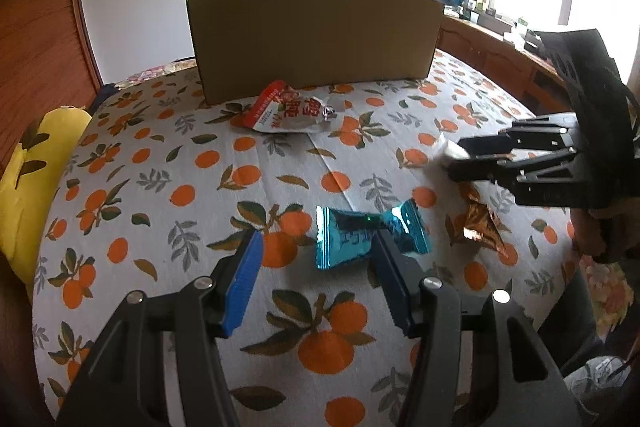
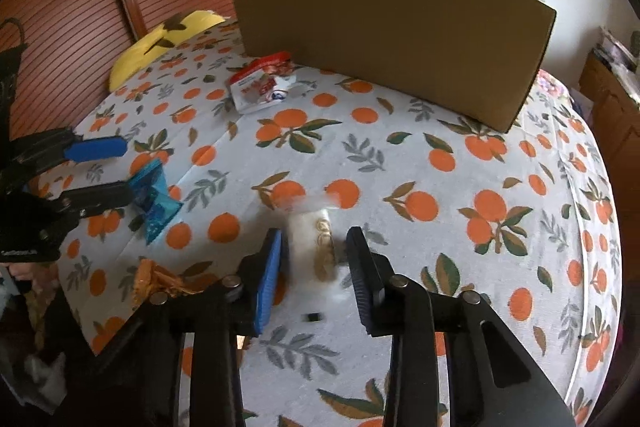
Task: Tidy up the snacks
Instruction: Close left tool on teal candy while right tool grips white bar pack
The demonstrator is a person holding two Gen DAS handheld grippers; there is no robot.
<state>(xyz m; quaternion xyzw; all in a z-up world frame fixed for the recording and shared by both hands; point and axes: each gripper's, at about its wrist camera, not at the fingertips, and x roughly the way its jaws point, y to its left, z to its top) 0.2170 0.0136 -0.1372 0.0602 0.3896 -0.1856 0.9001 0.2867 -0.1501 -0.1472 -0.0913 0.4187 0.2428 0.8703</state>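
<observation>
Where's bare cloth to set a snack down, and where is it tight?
Free: the stretch between the red pack and teal candy, and right of the white snack below the box. Crowded: the near edge, where both tools, the teal candy and orange wrapper cluster.

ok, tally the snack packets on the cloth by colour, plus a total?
Teal: 1, the teal packet at the left tool's tips.
White: 1, the white packet between the right tool's fingers.
Red and white: 1, the red-and-white pouch in front of the cardboard box.
Copper-orange: 1, the copper wrapper.
Total: 4
</observation>
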